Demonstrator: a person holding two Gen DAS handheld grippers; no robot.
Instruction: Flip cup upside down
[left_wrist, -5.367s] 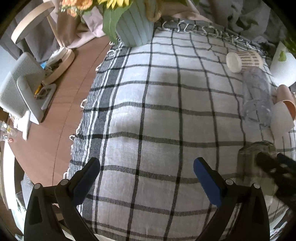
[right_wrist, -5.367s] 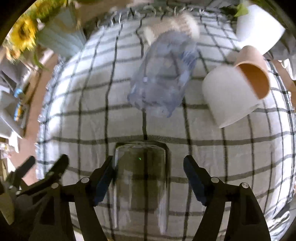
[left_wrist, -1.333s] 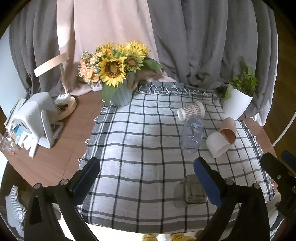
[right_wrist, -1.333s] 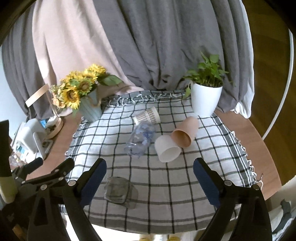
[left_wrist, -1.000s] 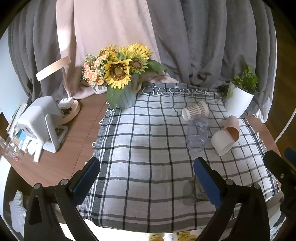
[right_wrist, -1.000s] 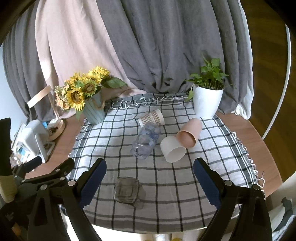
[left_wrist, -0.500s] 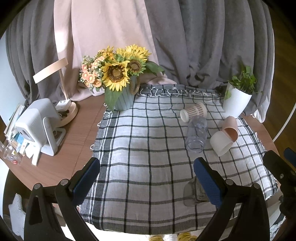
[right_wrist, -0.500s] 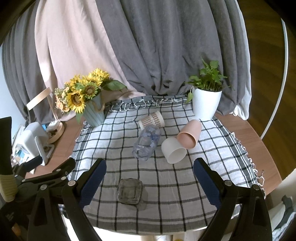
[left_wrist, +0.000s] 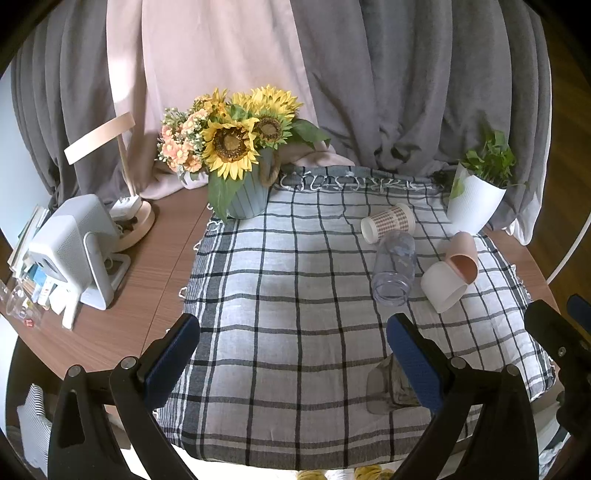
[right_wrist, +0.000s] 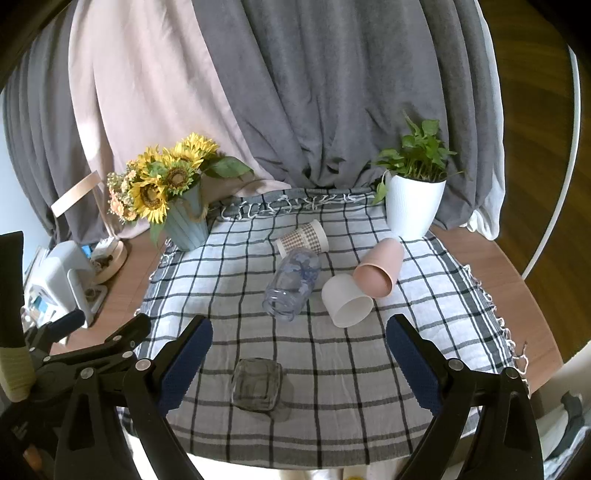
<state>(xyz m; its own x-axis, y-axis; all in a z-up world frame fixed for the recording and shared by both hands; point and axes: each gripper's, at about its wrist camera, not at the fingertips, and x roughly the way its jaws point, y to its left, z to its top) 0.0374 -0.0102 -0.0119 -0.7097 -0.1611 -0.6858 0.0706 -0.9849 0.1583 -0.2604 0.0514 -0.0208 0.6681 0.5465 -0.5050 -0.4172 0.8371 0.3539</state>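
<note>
A square clear glass cup (right_wrist: 257, 384) stands upside down near the front edge of the checked cloth (right_wrist: 229, 280); in the left wrist view the glass cup (left_wrist: 384, 387) is partly behind my finger. My left gripper (left_wrist: 295, 354) is open and empty, raised back from the table. My right gripper (right_wrist: 299, 354) is open and empty, above and behind the glass. On their sides lie a clear plastic cup (right_wrist: 291, 282), a white cup (right_wrist: 347, 301), a pink cup (right_wrist: 380, 271) and a patterned paper cup (right_wrist: 303, 238).
A sunflower vase (right_wrist: 184, 221) stands at the back left of the cloth, a white plant pot (right_wrist: 413, 206) at the back right. A white device (left_wrist: 74, 251) and a lamp base (left_wrist: 133, 221) sit on the wooden table (left_wrist: 147, 295) at left. Curtains hang behind.
Both grippers have pulled up and back from the table since the right one stood around the glass. Over the last second the view shifted only slightly; the cups have not moved.
</note>
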